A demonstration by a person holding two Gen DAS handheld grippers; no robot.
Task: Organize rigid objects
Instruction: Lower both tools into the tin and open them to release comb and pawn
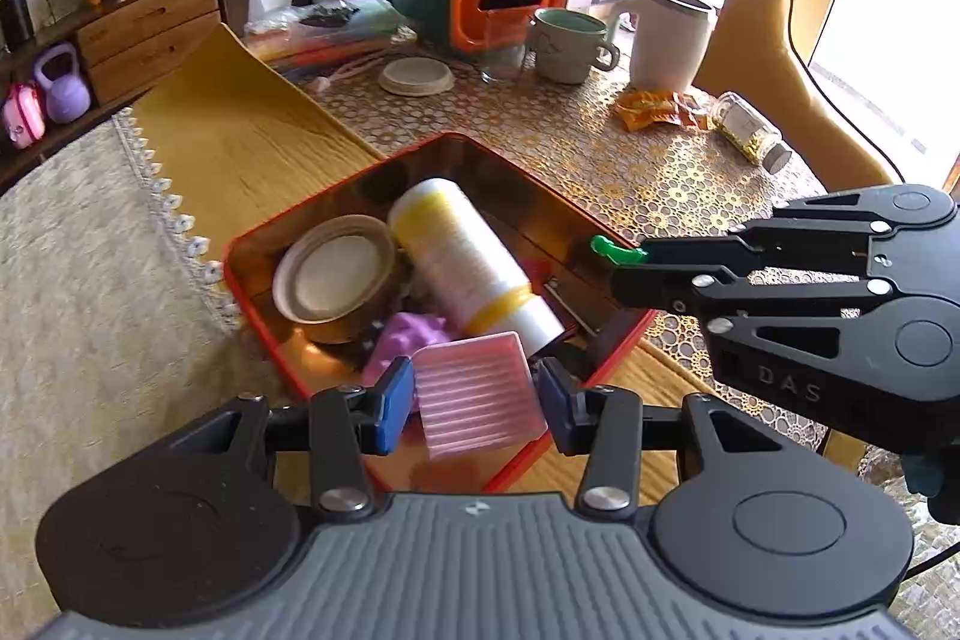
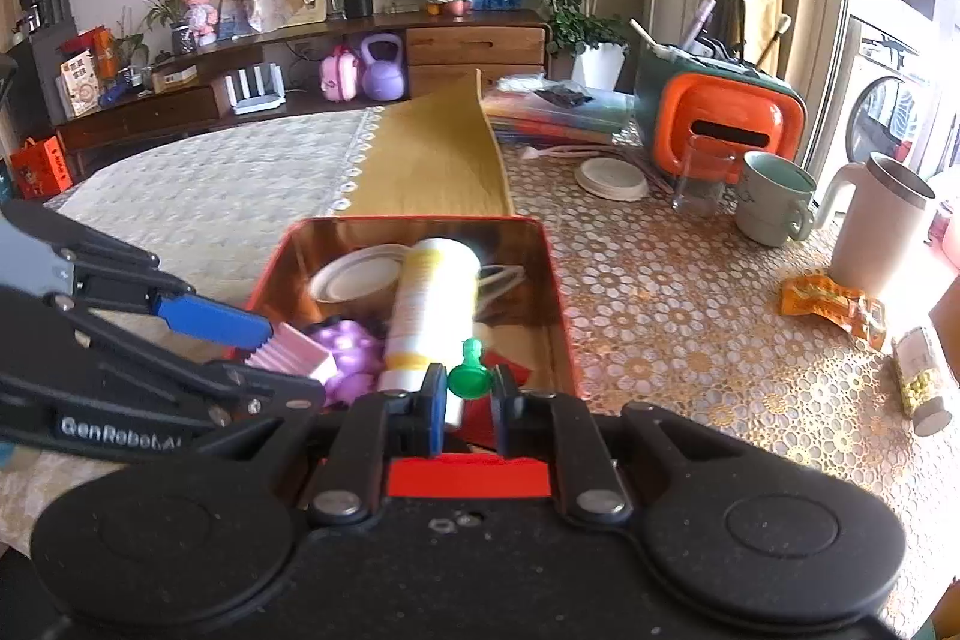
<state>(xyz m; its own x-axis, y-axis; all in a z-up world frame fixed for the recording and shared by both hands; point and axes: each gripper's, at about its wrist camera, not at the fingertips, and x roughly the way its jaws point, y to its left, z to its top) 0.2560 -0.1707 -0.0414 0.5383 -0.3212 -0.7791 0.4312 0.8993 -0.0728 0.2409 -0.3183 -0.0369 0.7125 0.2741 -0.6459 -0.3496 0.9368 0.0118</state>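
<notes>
White bottle (image 1: 474, 262) lies lengthwise in red tin (image 1: 258, 244).

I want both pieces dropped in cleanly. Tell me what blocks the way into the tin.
No lid on the tin. But the bottle, tape roll and purple toy fill the floor under the pink tray; the green piece has bare floor below.

Left gripper (image 1: 475, 400) and right gripper (image 2: 469, 388), jaws both clamped

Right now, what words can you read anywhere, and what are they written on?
"DAS": on the right gripper, black body.
"GenRobot.AI", last letters unclear: on the left gripper, black body.
Small box on the far shelf: print too small to read.
Lying glass jar: label too blurred.
</notes>
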